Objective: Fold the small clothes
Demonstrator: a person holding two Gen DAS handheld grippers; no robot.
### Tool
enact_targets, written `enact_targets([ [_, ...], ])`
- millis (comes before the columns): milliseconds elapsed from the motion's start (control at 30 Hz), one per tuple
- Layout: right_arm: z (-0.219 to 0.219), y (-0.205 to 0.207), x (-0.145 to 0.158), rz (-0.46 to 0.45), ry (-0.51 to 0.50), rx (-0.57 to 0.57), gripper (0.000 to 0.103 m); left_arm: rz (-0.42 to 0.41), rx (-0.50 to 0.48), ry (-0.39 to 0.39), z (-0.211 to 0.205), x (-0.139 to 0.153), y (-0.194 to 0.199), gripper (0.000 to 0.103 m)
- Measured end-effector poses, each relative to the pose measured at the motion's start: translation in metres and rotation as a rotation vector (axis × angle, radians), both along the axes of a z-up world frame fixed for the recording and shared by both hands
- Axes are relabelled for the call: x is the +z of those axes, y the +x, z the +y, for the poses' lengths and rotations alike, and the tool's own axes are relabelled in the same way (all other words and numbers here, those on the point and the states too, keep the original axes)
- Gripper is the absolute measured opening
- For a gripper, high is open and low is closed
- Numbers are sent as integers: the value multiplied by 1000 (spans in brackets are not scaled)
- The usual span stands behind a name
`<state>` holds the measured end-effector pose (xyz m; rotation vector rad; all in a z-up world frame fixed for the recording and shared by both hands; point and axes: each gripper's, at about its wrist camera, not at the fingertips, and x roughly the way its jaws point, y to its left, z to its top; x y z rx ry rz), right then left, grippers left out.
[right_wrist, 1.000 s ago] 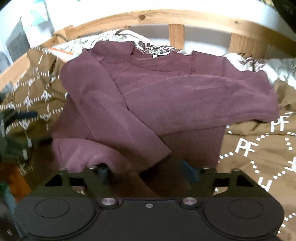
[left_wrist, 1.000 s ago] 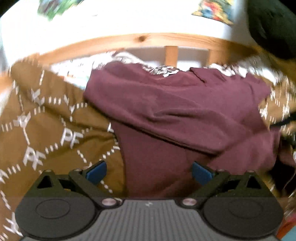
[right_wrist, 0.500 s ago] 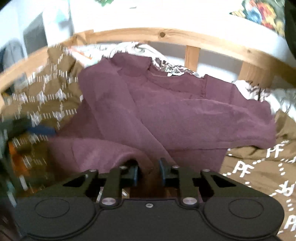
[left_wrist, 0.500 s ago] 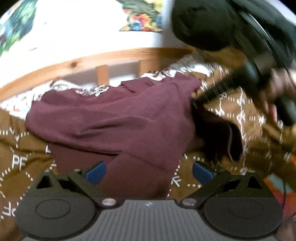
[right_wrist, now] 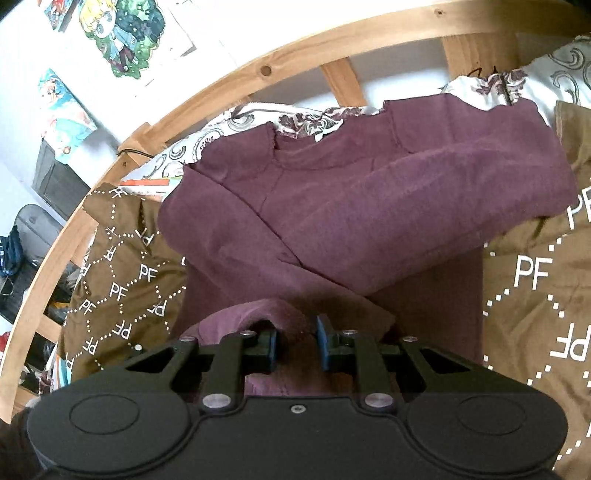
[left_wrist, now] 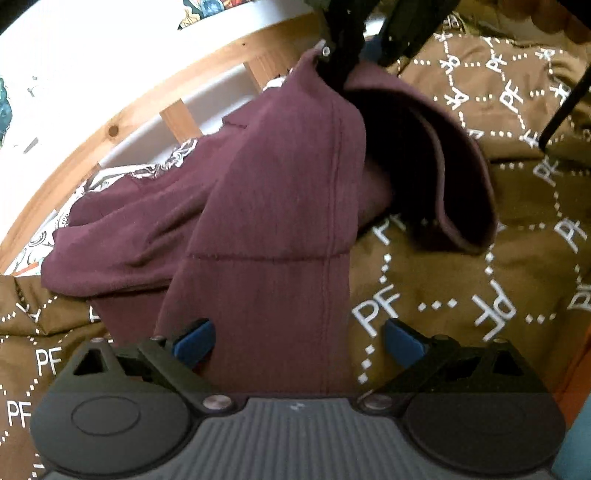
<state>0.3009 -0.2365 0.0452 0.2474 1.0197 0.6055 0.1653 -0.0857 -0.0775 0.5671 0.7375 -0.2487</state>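
Maroon sweater [left_wrist: 273, 206], soft and matte like fleece, fills your left wrist view: a stitched seam runs down the panel that lies between your left gripper [left_wrist: 299, 341] fingers, and a cross seam cuts it above them. Your blue pads [left_wrist: 194, 338] stand wide apart, touching no cloth that you can see; the hem passes under the gap. Up past the fingertips, the right gripper [left_wrist: 345, 51] pinches an edge of the sweater and holds it raised, so the fabric drapes in a hollow, curved fold to the right. Under everything lies a brown blanket [left_wrist: 461, 302] printed with white dotted diamonds and the letters "PF". A curved pine bed rail [left_wrist: 122, 122] runs beyond the sweater.

From your right wrist view, the right gripper [right_wrist: 297, 345] has just closed, and its pads are clamped on a bunched ridge of the maroon cloth. Ahead of the fingers the sweater [right_wrist: 369, 206] lies spread, collar far from you, one sleeve folded across the body. The "PF" blanket [right_wrist: 532, 295] shows either side. Past the collar, a white pillow with a dark floral print [right_wrist: 295, 122], then the wooden rail [right_wrist: 266, 70] and cartoon posters [right_wrist: 122, 33] on the wall.
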Motion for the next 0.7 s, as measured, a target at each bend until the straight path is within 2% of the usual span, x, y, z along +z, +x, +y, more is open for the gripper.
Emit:
enact_targets([
  [67, 0, 0, -1, -4, -8, 1, 23, 6, 2, 6, 1, 0, 0, 96],
  [167, -1, 1, -1, -6, -8, -3, 23, 19, 17, 26, 7, 1, 1, 75],
  [200, -1, 2, -1, -7, -9, -4, 23, 26, 24, 29, 9, 1, 1, 64],
  [233, -1, 2, -2, -10, -15, -3, 23, 37, 37, 22, 13, 3, 2, 45],
  [300, -1, 2, -4, -18, -33, -2, 23, 52, 85, -14, 25, 7, 9, 27],
  [333, -1, 3, -6, -20, -45, -2, 24, 63, 111, -54, 33, 11, 12, 25],
  [433, -1, 0, -13, -47, -112, 2, 37, 113, 173, -170, 55, 18, 24, 25],
  [500, -1, -5, -16, -78, -180, 13, 57, 143, 188, -208, 63, 18, 29, 25],
  [567, -4, -12, -20, -102, -239, 19, 66, 155, 188, -220, 66, 18, 30, 25],
  [700, -11, -36, -27, -115, -321, 59, 70, 150, 182, -201, 63, 18, 27, 25],
])
